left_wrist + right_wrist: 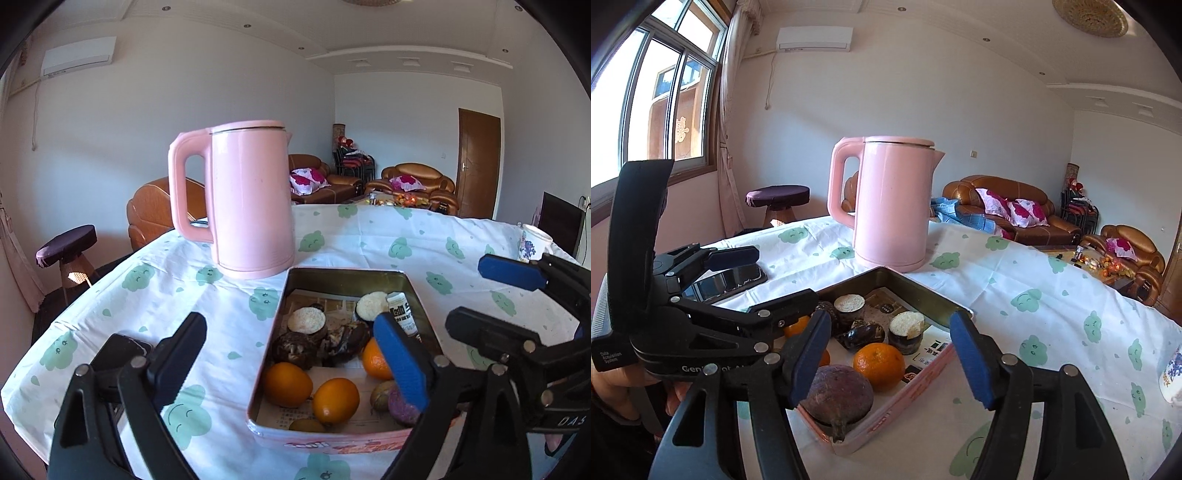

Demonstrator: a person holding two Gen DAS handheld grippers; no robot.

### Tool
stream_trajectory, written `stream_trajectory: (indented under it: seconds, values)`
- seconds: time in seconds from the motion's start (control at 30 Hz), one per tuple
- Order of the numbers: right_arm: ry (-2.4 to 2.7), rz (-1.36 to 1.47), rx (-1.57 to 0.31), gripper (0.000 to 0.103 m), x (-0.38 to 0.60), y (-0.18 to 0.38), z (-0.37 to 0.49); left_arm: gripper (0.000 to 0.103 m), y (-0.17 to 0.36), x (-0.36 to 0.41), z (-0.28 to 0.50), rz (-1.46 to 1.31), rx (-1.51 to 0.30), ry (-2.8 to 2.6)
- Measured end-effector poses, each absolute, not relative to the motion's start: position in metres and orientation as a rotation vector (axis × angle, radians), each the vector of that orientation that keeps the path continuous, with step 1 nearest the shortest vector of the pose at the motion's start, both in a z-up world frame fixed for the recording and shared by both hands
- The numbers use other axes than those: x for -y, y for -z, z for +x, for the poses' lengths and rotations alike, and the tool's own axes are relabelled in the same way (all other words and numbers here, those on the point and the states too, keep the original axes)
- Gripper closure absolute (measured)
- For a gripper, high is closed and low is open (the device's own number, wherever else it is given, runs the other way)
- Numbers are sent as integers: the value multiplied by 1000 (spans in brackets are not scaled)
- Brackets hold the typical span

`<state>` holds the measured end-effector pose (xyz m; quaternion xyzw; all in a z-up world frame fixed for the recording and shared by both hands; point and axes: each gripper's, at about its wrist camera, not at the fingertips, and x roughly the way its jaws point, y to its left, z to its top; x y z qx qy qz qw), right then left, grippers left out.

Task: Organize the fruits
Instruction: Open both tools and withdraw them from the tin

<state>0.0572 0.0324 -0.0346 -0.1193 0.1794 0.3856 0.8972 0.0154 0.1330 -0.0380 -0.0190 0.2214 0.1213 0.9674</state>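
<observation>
1. Left gripper [291,362] stands wide, empty, over the tin's [413,284] left rim.
2. Right gripper [890,358] is parted, empty (passion fruit [839,397] below, in the tin's near corner).
3. Oranges [287,384] lie inside the tin.

A pink-walled tin [280,325] lies open on the worktop, paper-lined. Near end: three oranges [335,399] and a purple fruit [404,406]. Middle: dark shrivelled fruits [295,349]. Far end: two dark pieces with pale cut tops [306,319].
</observation>
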Motion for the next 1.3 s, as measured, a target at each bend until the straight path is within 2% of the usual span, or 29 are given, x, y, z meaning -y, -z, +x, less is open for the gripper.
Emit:
stream_trajectory:
  seconds: [0.27, 1.3]
  values:
    - [-660, -213, -297, 27, 4, 22, 47, 0, 21, -121, 4, -41, -379, -230]
    - [-576, -188, -233, 25, 36, 23, 26, 0, 8, -97, -5, -25, -325, -191]
